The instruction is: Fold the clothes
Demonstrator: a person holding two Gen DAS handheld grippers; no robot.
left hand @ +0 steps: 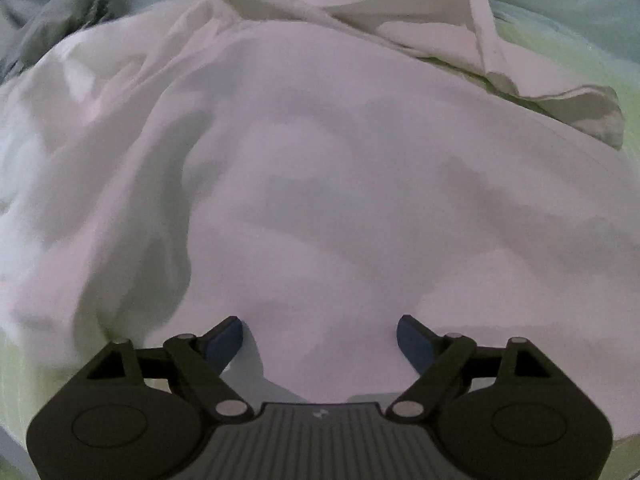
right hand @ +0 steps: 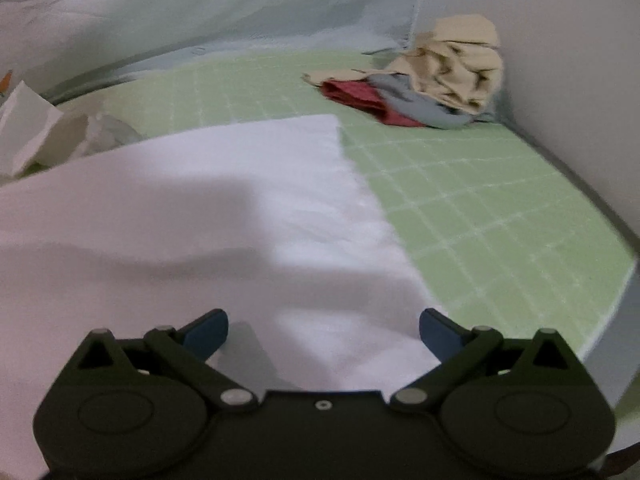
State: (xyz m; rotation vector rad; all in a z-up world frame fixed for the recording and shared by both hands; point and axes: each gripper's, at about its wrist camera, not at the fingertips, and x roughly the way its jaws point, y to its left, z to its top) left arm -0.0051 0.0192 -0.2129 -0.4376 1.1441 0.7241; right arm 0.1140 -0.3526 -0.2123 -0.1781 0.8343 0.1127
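Note:
A large white garment (left hand: 320,168) lies spread and wrinkled on a light green gridded mat (right hand: 480,216). Its sleeve or collar end (left hand: 460,32) is bunched at the far side. My left gripper (left hand: 320,332) is open just above the near part of the cloth, holding nothing. In the right wrist view the same white garment (right hand: 200,216) lies flat with a straight right edge. My right gripper (right hand: 324,328) is open over its near right corner, holding nothing.
A pile of beige, grey and red clothes (right hand: 432,80) lies at the far right corner by a white wall (right hand: 580,80). A pale blue sheet (right hand: 240,12) hangs behind. Crumpled white cloth (right hand: 40,132) lies far left. The mat's edge (right hand: 624,280) runs right.

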